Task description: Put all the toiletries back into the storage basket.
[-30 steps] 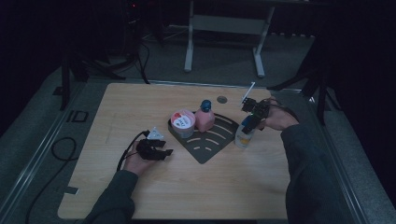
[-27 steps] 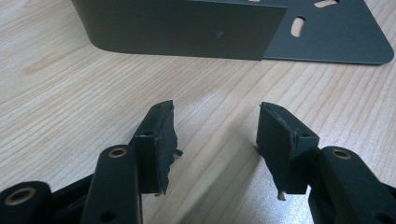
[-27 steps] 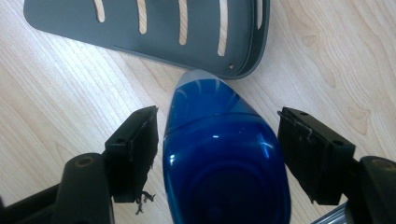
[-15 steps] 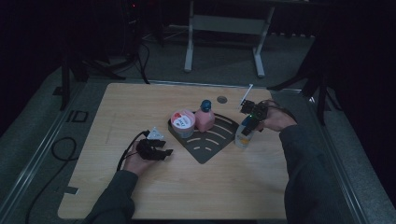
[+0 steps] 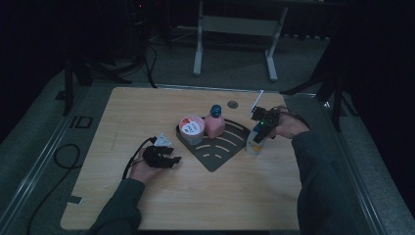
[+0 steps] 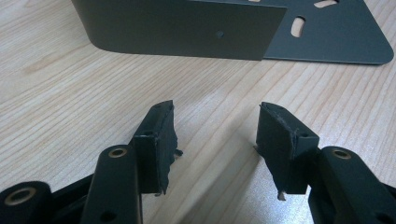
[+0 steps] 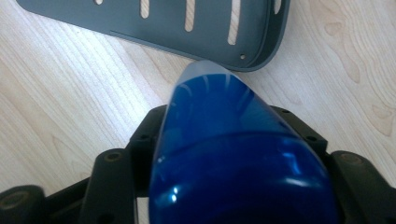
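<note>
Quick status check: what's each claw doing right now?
Left claw: open, empty, over the wooden table.
Right claw: jaws just closing around the blue-capped bottle.

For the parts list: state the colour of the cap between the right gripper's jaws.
Glossy blue cap, with a paler rim at its tip; clearest in the right gripper view.

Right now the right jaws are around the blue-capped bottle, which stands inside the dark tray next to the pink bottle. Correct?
Not quite. The right gripper does have its jaws around the blue-capped bottle, but that bottle stands on the bare table just outside the dark tray, as the high view shows. The pink bottle is inside the tray.
</note>
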`<action>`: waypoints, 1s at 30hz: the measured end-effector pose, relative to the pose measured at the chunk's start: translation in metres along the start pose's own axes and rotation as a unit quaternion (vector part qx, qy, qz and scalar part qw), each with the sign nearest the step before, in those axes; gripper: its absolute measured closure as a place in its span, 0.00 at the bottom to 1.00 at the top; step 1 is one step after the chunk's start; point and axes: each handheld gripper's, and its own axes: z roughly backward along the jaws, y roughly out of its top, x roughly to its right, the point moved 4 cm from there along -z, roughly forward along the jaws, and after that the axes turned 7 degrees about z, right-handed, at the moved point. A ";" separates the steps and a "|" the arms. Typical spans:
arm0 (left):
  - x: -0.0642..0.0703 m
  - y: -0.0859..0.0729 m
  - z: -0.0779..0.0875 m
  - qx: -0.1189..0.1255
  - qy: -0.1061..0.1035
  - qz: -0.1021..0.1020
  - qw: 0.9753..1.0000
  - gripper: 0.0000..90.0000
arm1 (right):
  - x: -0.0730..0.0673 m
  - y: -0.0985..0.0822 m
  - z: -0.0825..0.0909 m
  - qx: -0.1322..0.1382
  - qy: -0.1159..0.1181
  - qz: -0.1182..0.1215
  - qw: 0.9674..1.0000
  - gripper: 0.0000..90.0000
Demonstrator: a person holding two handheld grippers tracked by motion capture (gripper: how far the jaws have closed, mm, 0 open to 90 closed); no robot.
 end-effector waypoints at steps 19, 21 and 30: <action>0.000 0.000 0.000 0.001 0.000 0.000 1.000 0.52 | -0.001 -0.002 -0.003 -0.007 0.012 0.002 1.000 0.59; 0.000 0.000 0.000 0.001 0.000 0.001 1.000 0.52 | -0.001 -0.002 -0.003 -0.007 0.012 0.004 1.000 0.59; 0.000 0.000 0.000 0.000 0.000 0.001 1.000 0.52 | -0.006 0.001 -0.002 -0.012 0.002 0.017 1.000 0.60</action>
